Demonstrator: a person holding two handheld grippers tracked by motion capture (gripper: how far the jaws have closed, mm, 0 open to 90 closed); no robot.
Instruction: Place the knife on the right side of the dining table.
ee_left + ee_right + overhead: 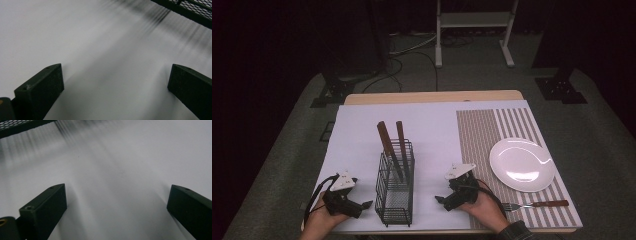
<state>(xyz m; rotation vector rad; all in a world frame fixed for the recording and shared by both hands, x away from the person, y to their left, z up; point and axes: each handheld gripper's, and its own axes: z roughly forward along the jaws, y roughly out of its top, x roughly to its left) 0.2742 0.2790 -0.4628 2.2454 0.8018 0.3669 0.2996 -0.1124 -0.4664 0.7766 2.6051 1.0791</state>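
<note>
One black wire caddy standing upright on the white mat, near the front edge of the counter, midway between the two grippers. Long axis of its footprint running front to back. Holding two wooden-handled utensils, handles up, both leaning toward the far-left; working ends hidden inside the mesh, kind of utensil not readable.

Sitting just left of the caddy: left gripper, held in the person's left hand, pointing right toward the caddy's base. Jaws spread wide, nothing between them; in the left gripper view gripper hovering low over the white mat with the caddy's bottom rail crossing the upper right corner.

Sitting right of the caddy: right gripper, held in the right hand, pointing left toward the caddy. Jaws likewise released and holding nothing; in the right gripper view gripper over bare white mat, caddy rail in the upper left corner.

Lying farther right: one striped placemat, carrying one white plate, nothing on it. One fork lying in front of the plate, long axis left to right, tines pointing left toward the right hand, brown handle to the right.

No readable brand, label or writing anywhere. Beyond the counter: grey carpet, one white frame stand, dark cables.
</note>
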